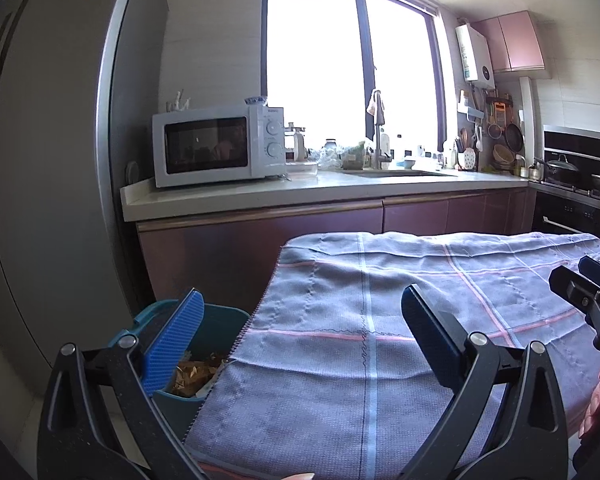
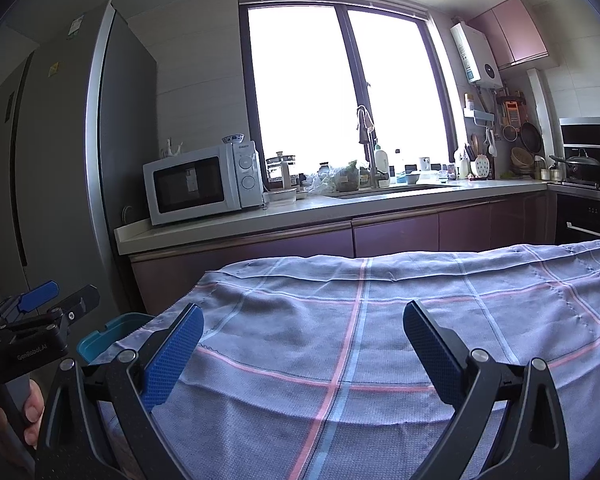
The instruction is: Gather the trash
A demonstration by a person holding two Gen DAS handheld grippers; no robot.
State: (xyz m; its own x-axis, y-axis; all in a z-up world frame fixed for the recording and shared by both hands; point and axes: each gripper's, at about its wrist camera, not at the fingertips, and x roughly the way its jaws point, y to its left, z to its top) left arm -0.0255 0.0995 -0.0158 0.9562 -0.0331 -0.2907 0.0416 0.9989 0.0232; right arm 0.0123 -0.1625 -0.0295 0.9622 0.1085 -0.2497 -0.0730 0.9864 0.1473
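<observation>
Both grippers hang with jaws spread wide and empty above a bench draped in a grey-violet checked cloth with pink and pale blue stripes. The left gripper sits over the cloth's left edge, its blue ribbed finger pad at 9 o'clock overlapping the teal trash bin that stands on the floor just beside the bench. Inside the bin lie crumpled brown and yellowish scraps, the collected trash. In the right wrist view only the bin's rim peeks out at 8 o'clock from behind the cloth. The right gripper hovers over the middle of the cloth. At 9 o'clock in that view the other tool's body bears white lettering that reads "GenRobot.AI", with a thumb wrapped on its handle below. Across the room at 12 o'clock a white microwave stands on the far bench; its brand mark above the two dials is too small to read. A tall grey refrigerator at 10 o'clock carries a small yellow sticker and a label, both illegible. A white water heater hangs at 2 o'clock beside pink cabinets.
</observation>
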